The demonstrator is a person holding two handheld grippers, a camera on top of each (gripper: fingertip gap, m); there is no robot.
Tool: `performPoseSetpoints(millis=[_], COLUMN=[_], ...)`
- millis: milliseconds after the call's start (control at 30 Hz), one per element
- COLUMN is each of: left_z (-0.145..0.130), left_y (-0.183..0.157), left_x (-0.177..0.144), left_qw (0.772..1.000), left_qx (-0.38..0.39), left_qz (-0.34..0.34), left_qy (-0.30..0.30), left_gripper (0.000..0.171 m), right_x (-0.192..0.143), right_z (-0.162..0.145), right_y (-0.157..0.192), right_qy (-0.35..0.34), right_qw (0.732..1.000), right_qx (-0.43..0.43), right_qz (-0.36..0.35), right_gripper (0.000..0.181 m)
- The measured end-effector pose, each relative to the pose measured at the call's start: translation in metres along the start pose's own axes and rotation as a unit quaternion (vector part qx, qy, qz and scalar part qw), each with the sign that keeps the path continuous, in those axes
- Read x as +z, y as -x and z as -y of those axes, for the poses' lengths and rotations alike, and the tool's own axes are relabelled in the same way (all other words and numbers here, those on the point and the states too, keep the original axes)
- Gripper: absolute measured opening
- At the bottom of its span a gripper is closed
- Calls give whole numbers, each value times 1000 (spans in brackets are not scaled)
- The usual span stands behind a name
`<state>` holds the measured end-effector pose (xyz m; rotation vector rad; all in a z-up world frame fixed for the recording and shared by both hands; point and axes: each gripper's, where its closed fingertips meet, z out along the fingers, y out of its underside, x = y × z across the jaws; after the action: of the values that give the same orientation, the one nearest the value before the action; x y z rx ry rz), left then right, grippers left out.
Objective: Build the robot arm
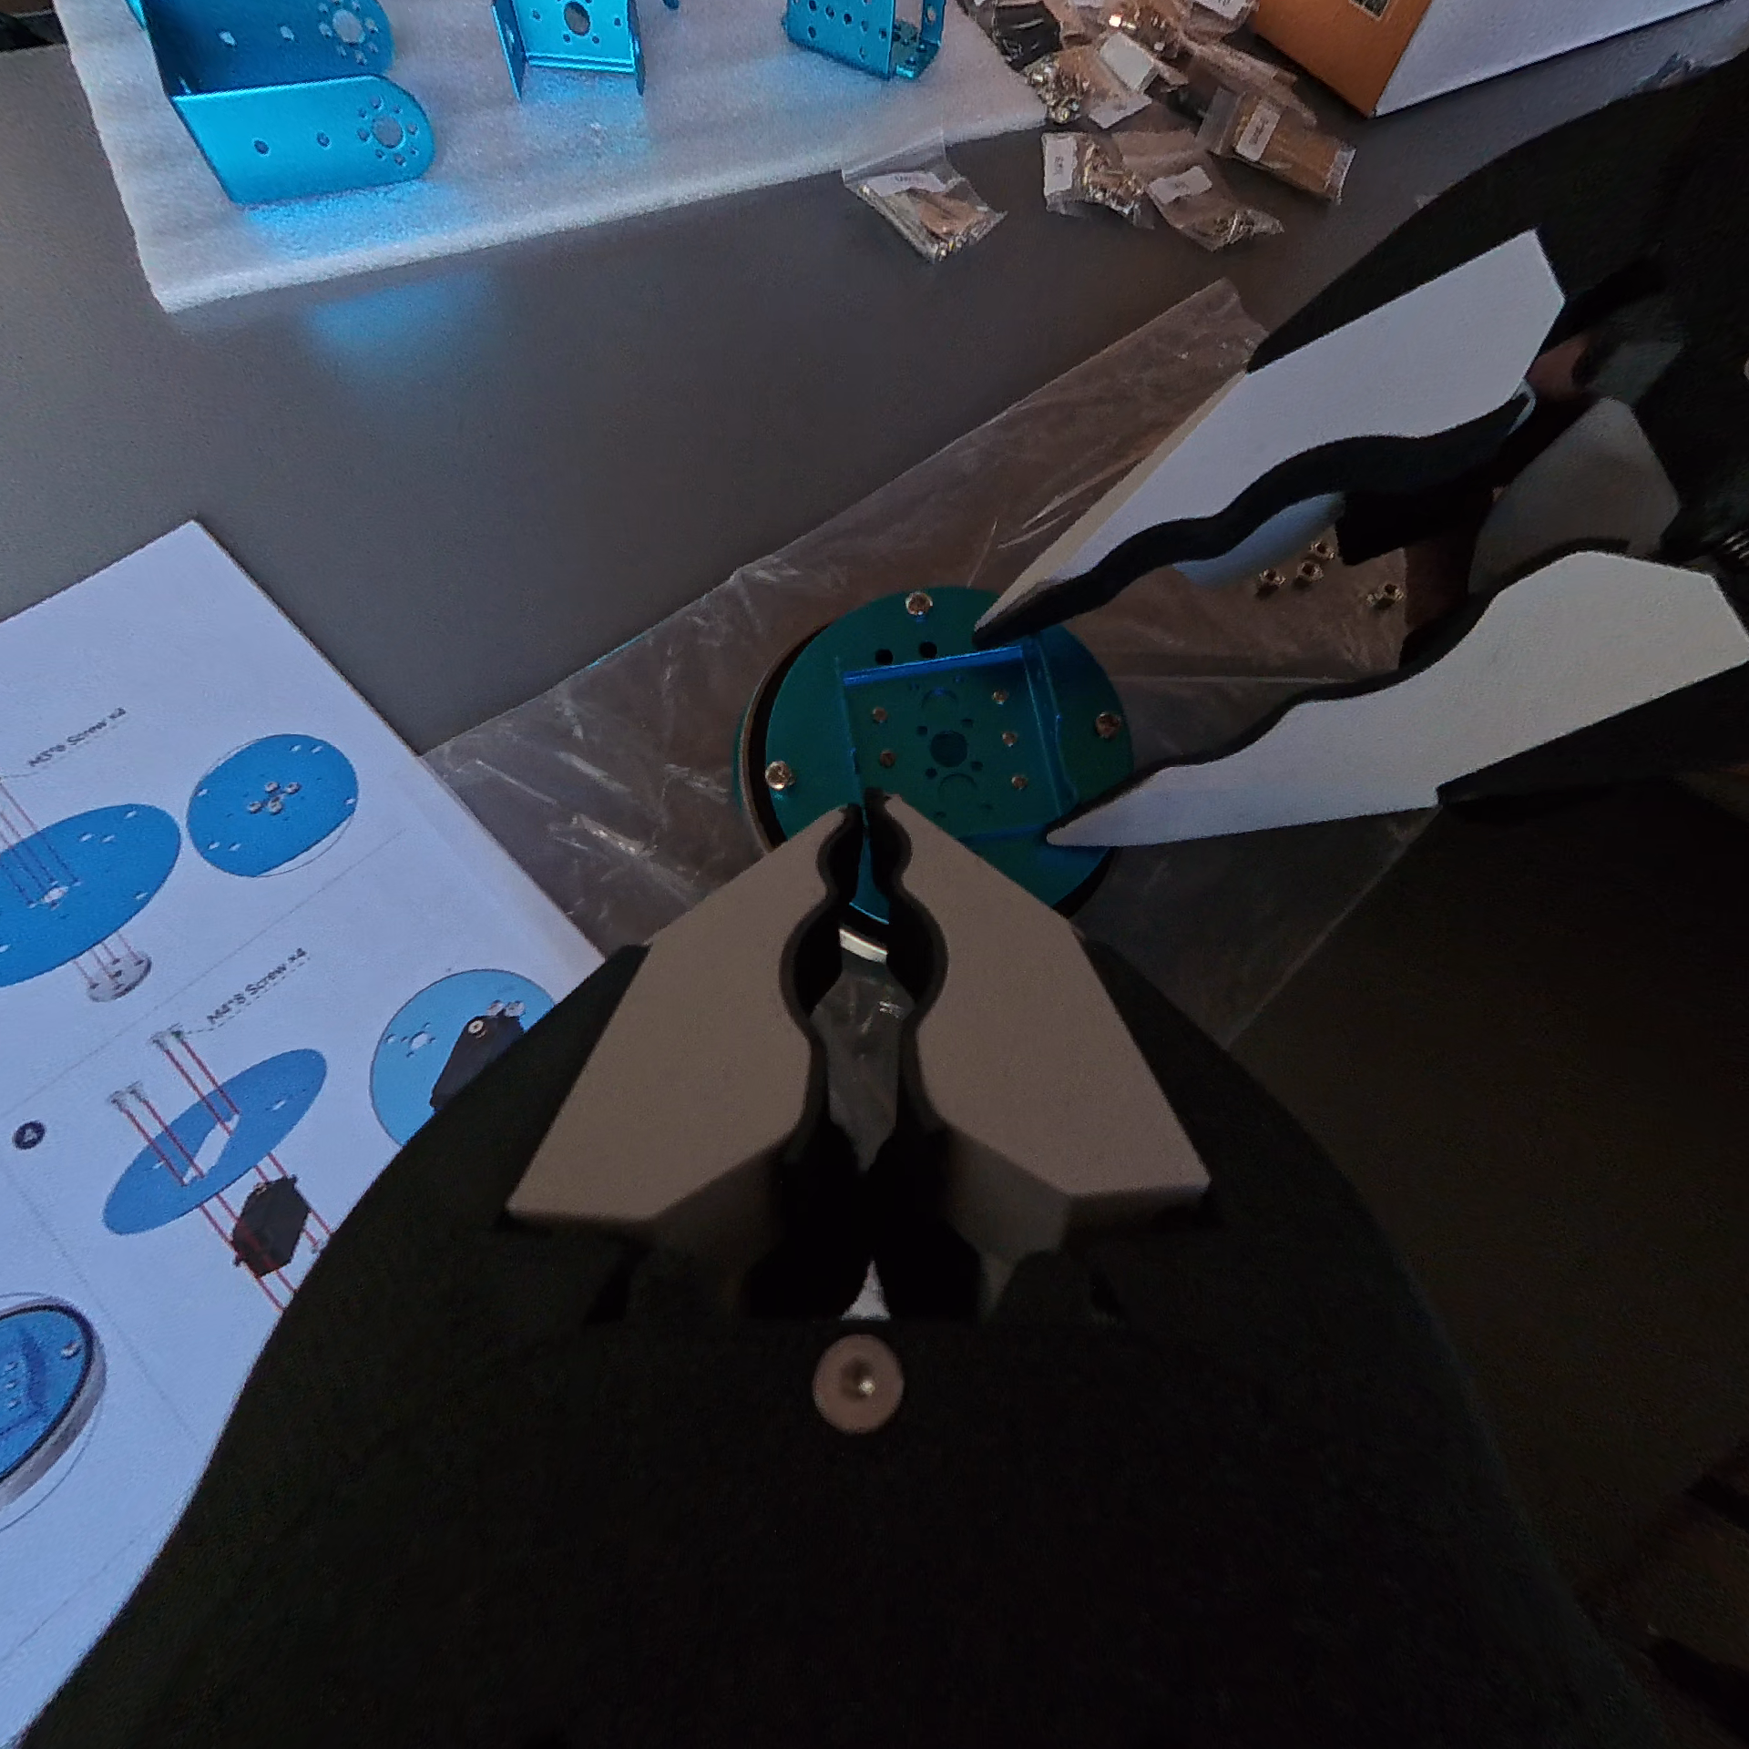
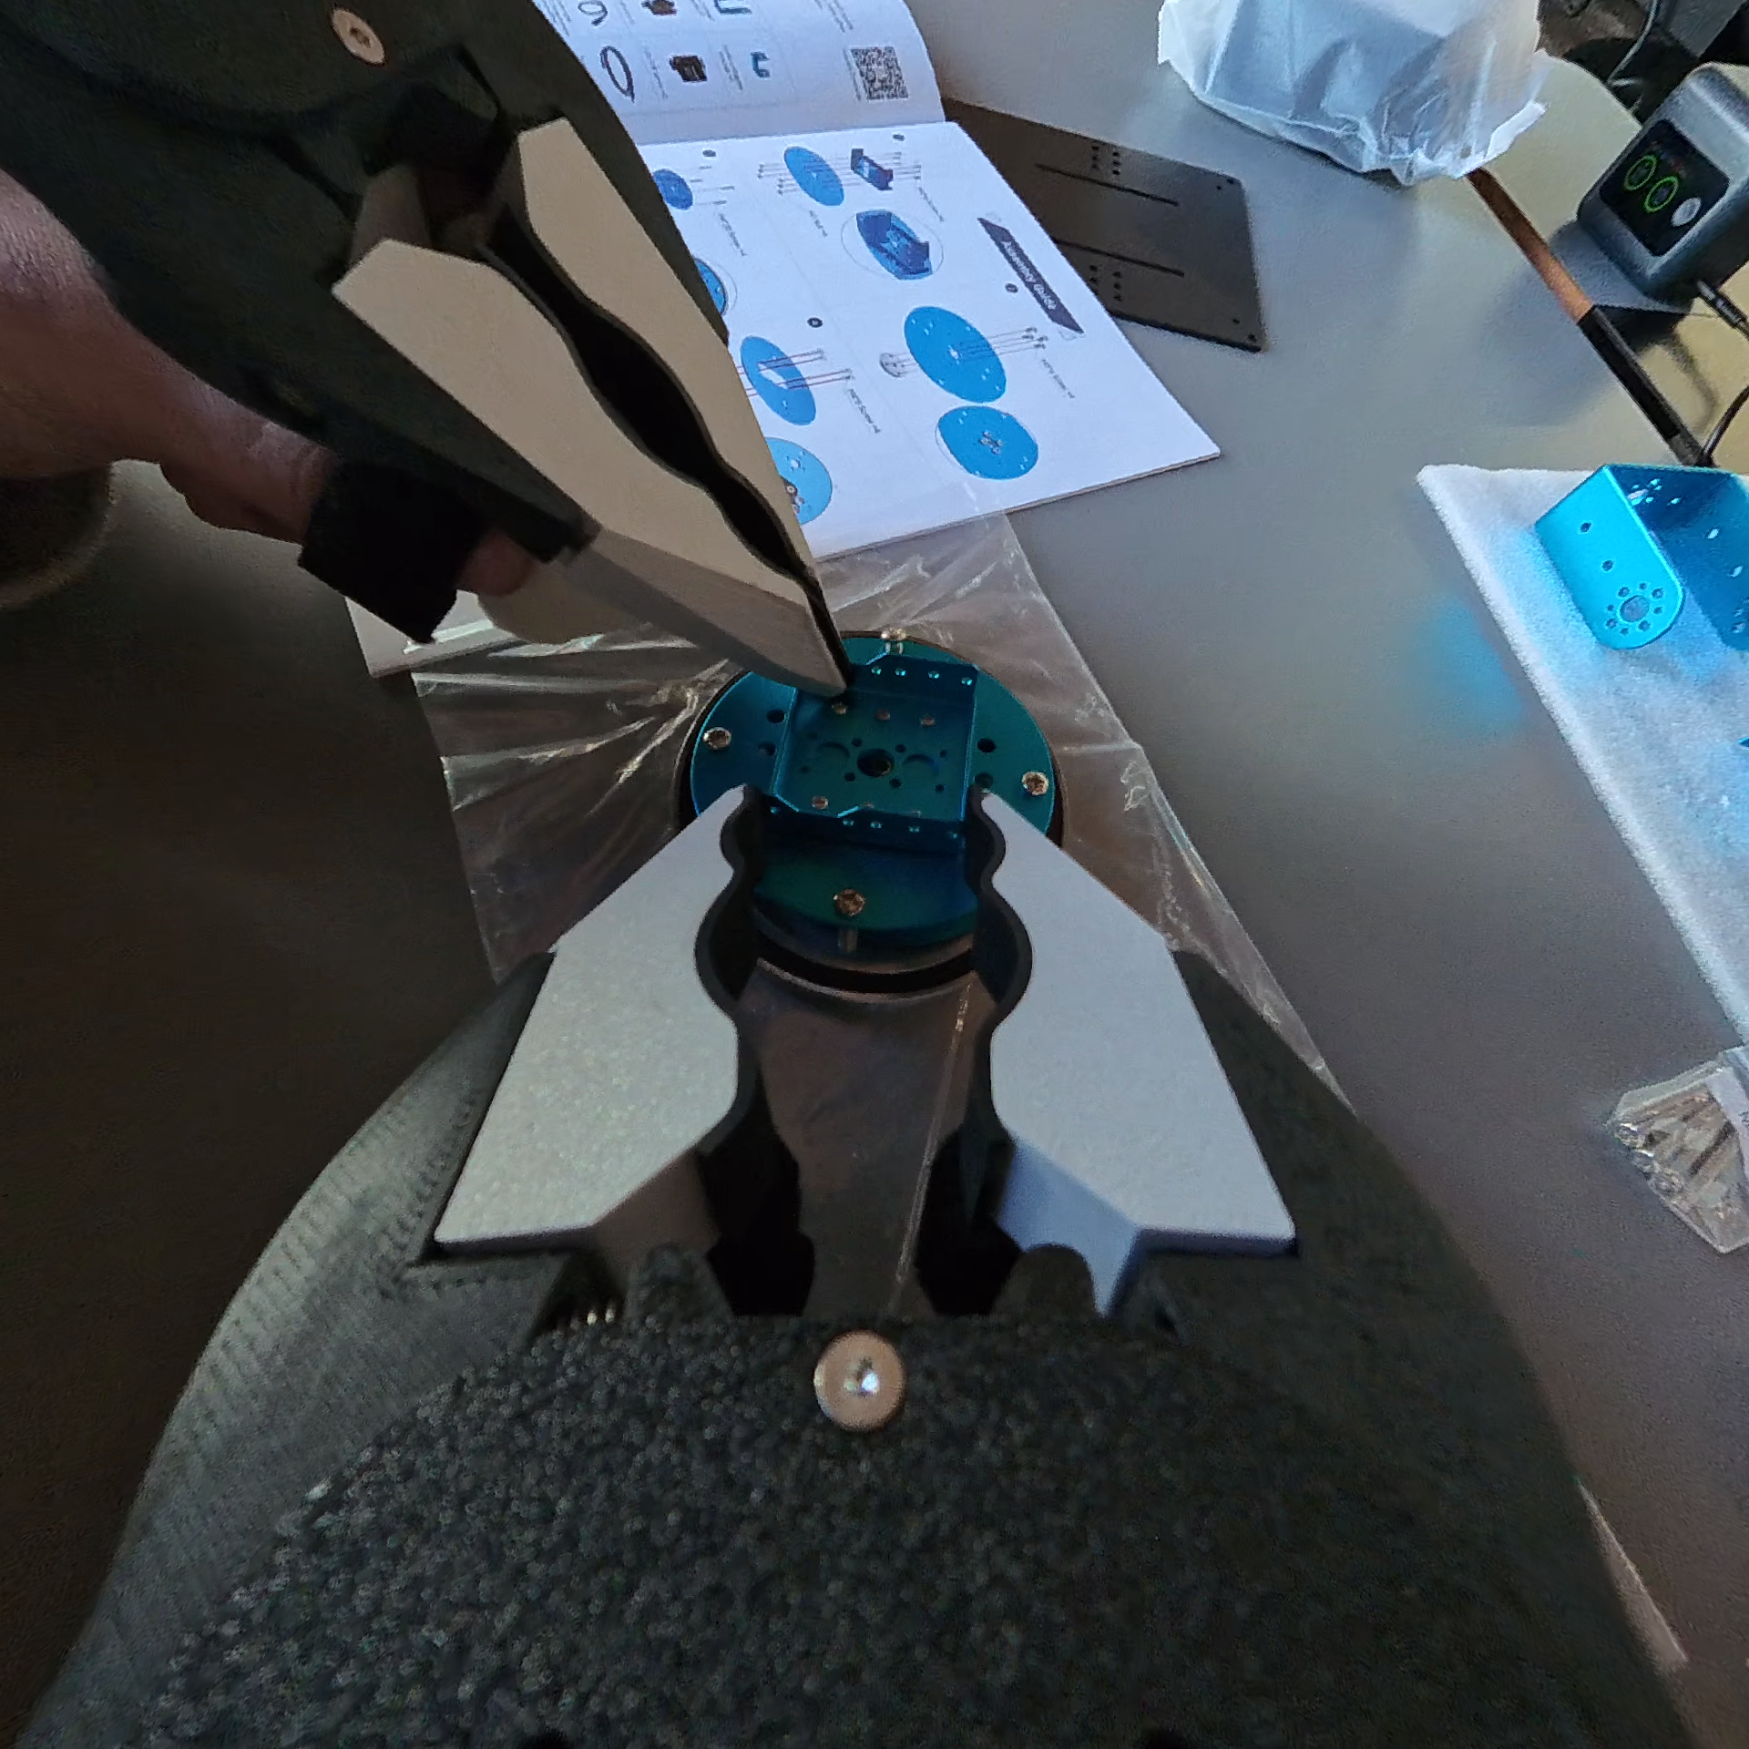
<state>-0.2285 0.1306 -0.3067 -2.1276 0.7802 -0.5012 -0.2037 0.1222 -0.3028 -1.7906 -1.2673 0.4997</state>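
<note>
A round teal-blue disc (image 1: 814,700) with brass screws sits on a dark base on a clear plastic sheet (image 1: 615,786). A blue U-shaped bracket (image 1: 946,748) with several holes rests on the disc. My right gripper (image 2: 866,804) has a finger on each side of the bracket (image 2: 880,757) and grips its walls; it also shows in the left wrist view (image 1: 1017,733). My left gripper (image 1: 866,812) is shut, its tips at the bracket's edge. In the right wrist view, the left gripper's tips (image 2: 833,677) touch a corner hole of the bracket. I cannot tell if they pinch a screw.
An open assembly manual (image 1: 189,946) lies left of the disc. More blue brackets (image 1: 303,132) rest on white foam at the back, beside bags of hardware (image 1: 1136,142) and an orange box (image 1: 1325,47). Loose brass nuts (image 1: 1306,568) lie on the plastic. There is also a black plate (image 2: 1155,246) and a small screen device (image 2: 1666,199). Left and right tips are no more than a few centimetres apart.
</note>
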Motion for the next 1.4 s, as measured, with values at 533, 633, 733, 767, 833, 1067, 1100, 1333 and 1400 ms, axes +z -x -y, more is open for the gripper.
performPoseSetpoints(millis=[533,633,733,767,833,1067,1100,1333,1400], left_z=[3,3,3,3,3,5,5,5,4], left_y=[3,4,4,4,4,4,4,6,6], left_x=[1,2,3,3,3,2,2,2,2], left_qw=[1000,1000,1000,999,999,999,999,999,999], left_qx=[17,16,16,17,18,7,7,12,13], left_qz=[20,23,26,27,30,36,36,44,46], left_qy=[1,-2,-3,-5,-7,-18,-18,-16,-15], left_gripper=[0,0,0,0,0,0,0,0,0], right_x=[2,2,3,3,3,-6,-8,-22,-23], right_z=[-3,-3,-4,-5,-5,-6,-7,-21,-24], right_y=[1,1,0,-1,0,2,3,0,-3], right_qy=[-3,-4,-2,-1,1,-2,-3,14,21], right_qw=[1000,1000,1000,1000,1000,1000,1000,999,999], right_qx=[1,-1,1,0,-1,12,10,28,41], right_qz=[5,5,5,3,2,8,8,14,17], right_gripper=[41,41,41,41,41,44,48,59,73])
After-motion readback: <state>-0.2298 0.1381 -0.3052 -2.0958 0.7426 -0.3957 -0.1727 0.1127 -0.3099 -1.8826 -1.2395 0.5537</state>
